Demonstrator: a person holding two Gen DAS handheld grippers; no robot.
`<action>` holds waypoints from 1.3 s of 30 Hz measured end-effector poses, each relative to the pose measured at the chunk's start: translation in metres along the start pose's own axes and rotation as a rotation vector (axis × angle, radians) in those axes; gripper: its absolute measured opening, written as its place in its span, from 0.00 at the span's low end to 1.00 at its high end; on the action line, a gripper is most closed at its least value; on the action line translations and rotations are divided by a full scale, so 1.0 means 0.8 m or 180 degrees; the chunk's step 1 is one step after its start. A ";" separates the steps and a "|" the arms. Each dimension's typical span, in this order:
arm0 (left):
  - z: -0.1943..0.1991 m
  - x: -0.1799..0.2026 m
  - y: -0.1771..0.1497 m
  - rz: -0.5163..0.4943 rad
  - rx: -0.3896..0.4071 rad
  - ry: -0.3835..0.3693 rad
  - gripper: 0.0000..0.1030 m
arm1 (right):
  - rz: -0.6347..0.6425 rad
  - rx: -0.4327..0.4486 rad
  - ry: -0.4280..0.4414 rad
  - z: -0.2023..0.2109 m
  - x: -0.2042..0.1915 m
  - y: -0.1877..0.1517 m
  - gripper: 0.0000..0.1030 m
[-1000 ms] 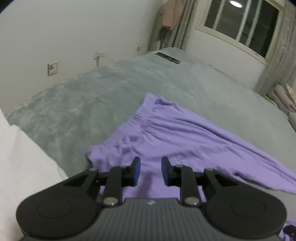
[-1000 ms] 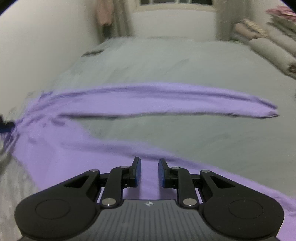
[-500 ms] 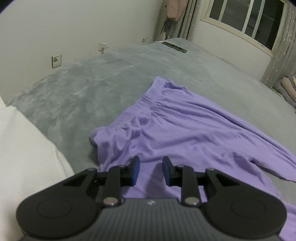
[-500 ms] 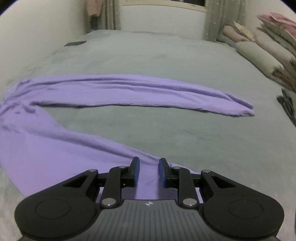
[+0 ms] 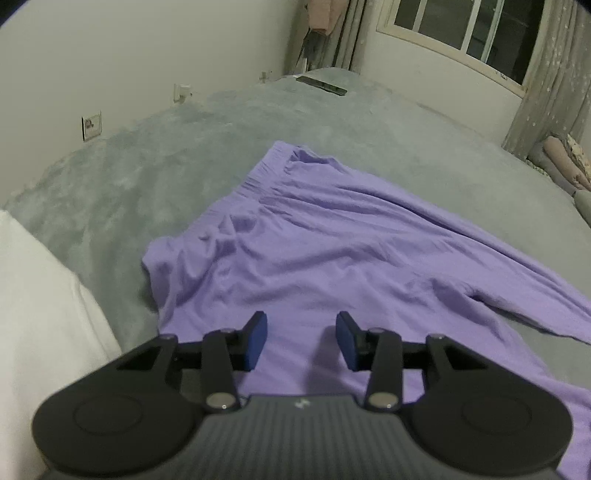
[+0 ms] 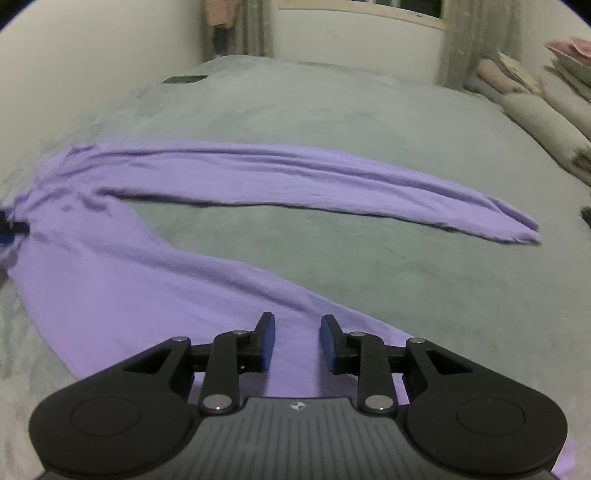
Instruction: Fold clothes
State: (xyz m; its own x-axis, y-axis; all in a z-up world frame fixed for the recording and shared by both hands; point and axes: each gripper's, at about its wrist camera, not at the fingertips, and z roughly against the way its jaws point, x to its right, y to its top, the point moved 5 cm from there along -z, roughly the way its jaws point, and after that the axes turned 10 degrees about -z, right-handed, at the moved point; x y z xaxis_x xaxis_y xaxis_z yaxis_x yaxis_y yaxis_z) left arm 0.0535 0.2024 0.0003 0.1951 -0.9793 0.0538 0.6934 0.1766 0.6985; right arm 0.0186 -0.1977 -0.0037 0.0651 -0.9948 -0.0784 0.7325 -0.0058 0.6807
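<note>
Both grippers' jaws stand wider than 1 s ago, and the L wrist view has tipped so more of the waistband end of the garment shows vs. the earlier frame.

Left gripper (image 5: 301,339): jaws opening; blue pads apart, nothing clamped between them. Purple fabric lies beneath the gap, pads not pressing on it.

Right gripper (image 6: 297,341): jaws opening; pads apart, nothing clamped. Near trouser leg lies under the gap.

Work item: purple trousers (image 5: 332,251), spread flat on grey bed cover (image 5: 166,158). Waistband end w/ gathered elastic is toward the far wall in L wrist view; fabric is creased around the seat area. In R wrist view the two legs run apart: far leg (image 6: 314,177) stretches across the bed to the right, cuff toward the bedding stack; near leg (image 6: 155,291) curves down to the R gripper. Grey cover shows between the legs.

Surroundings:
- White pillow (image 5: 40,314), left edge of L wrist view, just beside the waistband corner, not touching as far as can be seen.
- Dark flat object (image 5: 321,85), far end of bed, well apart from garment; type cannot be told.
- Wall socket (image 5: 91,125) on left wall.
- Window (image 5: 469,29) w/ curtain (image 5: 546,96) at far wall.
- Folded bedding (image 6: 539,107) stacked at right side.
</note>
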 end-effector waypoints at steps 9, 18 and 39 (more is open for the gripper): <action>-0.003 0.002 -0.001 -0.0040 0.0018 0.0015 0.45 | -0.0167 0.0042 -0.0079 0.003 0.029 0.004 0.26; -0.001 0.002 -0.001 -0.0007 0.0026 -0.0011 0.46 | -0.0587 0.0080 -0.0455 0.003 0.105 0.002 0.25; 0.011 0.035 -0.008 -0.0123 -0.0035 -0.0276 0.47 | -0.0065 0.0077 -0.0828 0.035 0.088 -0.005 0.33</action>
State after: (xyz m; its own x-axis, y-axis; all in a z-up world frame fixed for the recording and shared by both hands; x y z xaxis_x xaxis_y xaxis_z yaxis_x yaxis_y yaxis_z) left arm 0.0486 0.1726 0.0040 0.1078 -0.9902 0.0889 0.7069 0.1392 0.6935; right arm 0.0009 -0.2703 0.0085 -0.1285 -0.9871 0.0955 0.7153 -0.0256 0.6983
